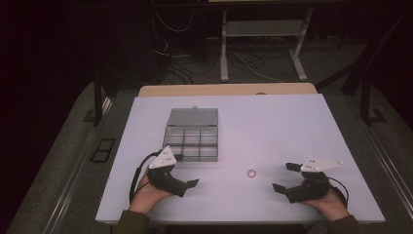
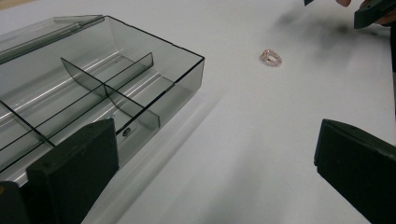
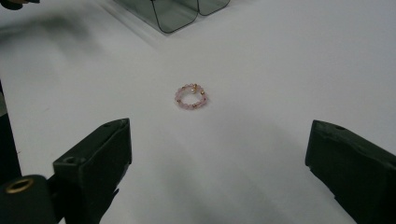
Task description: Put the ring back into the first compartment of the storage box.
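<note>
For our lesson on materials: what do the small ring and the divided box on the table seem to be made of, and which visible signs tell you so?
Ring: looks like small pink beads, glass or stone, glossy, with a few gold-coloured beads between them; the bumpy outline shows separate beads.
Box: probably hard smoky-grey plastic, clear and shiny; the table shows through its walls, and light streaks reflect off them.

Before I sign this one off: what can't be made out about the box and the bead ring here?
- Compartment box: the left gripper view cuts it at the left edge, and the left tool hides its near corner.
- Bead ring: too small in the high view to count beads.
- Box in the right gripper view: cut off at the top edge.
</note>
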A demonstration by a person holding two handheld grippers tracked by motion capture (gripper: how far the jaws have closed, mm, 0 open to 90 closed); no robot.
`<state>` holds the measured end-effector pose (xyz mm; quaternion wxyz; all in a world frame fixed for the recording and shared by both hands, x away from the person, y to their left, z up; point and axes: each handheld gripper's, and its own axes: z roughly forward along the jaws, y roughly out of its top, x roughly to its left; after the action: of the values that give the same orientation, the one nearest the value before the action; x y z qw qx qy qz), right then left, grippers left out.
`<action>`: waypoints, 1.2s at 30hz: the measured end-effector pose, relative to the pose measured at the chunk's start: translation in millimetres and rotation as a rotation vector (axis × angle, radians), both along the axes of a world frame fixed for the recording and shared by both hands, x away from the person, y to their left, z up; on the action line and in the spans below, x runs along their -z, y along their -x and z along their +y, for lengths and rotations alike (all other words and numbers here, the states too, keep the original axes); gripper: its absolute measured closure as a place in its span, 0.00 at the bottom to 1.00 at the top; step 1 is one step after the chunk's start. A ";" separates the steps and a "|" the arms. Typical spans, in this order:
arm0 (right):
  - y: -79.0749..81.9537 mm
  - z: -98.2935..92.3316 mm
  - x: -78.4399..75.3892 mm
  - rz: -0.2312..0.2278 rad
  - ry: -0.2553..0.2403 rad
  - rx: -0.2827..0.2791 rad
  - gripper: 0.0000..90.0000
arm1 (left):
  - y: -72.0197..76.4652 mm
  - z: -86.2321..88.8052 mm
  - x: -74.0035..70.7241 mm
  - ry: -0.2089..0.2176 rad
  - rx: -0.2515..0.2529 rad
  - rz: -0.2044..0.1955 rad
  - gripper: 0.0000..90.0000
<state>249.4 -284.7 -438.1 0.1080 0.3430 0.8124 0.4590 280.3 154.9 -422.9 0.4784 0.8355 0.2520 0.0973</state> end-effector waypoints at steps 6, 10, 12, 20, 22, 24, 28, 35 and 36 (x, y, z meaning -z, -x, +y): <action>-0.4 0.1 -2.4 0.010 0.013 0.000 0.08 | 0.3 0.7 -0.3 0.002 0.002 0.003 0.00; -2.0 0.7 -4.6 0.017 0.022 -0.002 0.08 | 0.0 1.6 -0.7 0.008 0.000 0.004 0.00; -3.1 0.7 -5.7 0.016 0.019 0.000 0.08 | 0.4 2.2 -0.3 0.011 0.000 0.003 0.00; -7.7 2.7 -8.6 0.018 0.021 0.005 0.08 | 2.7 9.3 0.8 0.011 0.011 -0.007 0.00; -10.9 3.8 -7.9 0.022 0.022 0.007 0.08 | 2.8 11.7 1.4 0.018 0.007 -0.005 0.00; -11.7 4.0 -7.7 0.027 0.022 0.008 0.08 | 3.1 12.2 1.3 0.017 0.009 -0.006 0.00; -13.5 4.3 -7.8 0.028 0.022 0.001 0.08 | 3.4 13.2 1.8 0.017 0.007 -0.005 0.00; -16.5 6.7 -7.3 0.039 0.019 -0.022 0.08 | 3.7 12.5 2.5 0.015 0.013 -0.007 0.00; -16.7 6.9 -7.1 0.038 0.018 -0.021 0.08 | 3.9 12.4 2.4 0.019 0.012 -0.006 0.00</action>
<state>266.0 -277.8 -431.0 0.0907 0.3424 0.8219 0.4462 276.4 167.3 -425.4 0.4876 0.8322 0.2465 0.0945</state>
